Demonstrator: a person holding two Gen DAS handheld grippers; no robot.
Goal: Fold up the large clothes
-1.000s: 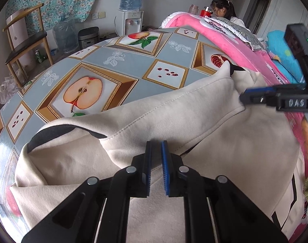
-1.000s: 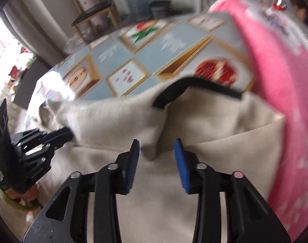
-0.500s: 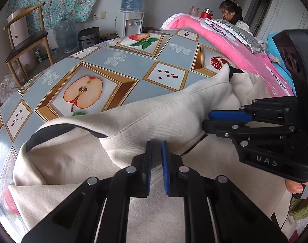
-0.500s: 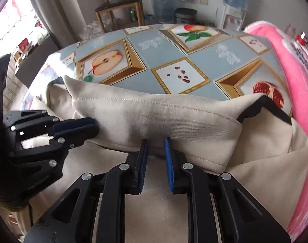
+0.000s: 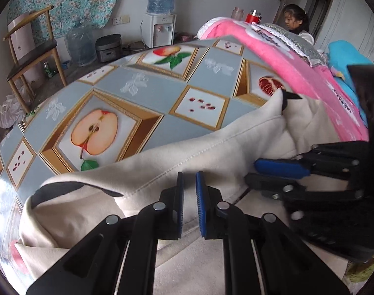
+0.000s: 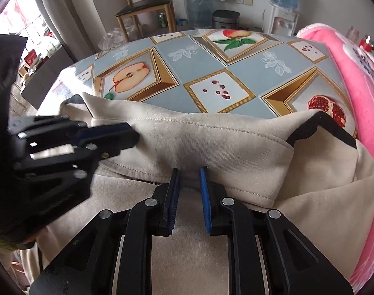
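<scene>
A beige garment (image 5: 211, 147) with black trim lies on the near part of the fruit-print tablecloth (image 5: 150, 86), its edge folded over toward me. My left gripper (image 5: 189, 179) is shut on that folded hem; in the right wrist view it (image 6: 135, 135) pinches the fold at the left. My right gripper (image 6: 189, 174) is shut on the same hem of the garment (image 6: 211, 135) a little further along. The left wrist view shows it (image 5: 255, 174) biting the fold from the right. Both point steeply down.
A pink blanket (image 5: 273, 56) is heaped along the table's right side (image 6: 354, 73). Beyond the table stand a wooden chair (image 5: 32, 56), water jugs and a dispenser (image 5: 159, 29). A person (image 5: 297, 22) sits at the far right.
My right gripper came in along the folded hem toward the left one and closed on the fabric. The left gripper kept its grip and stayed put.
</scene>
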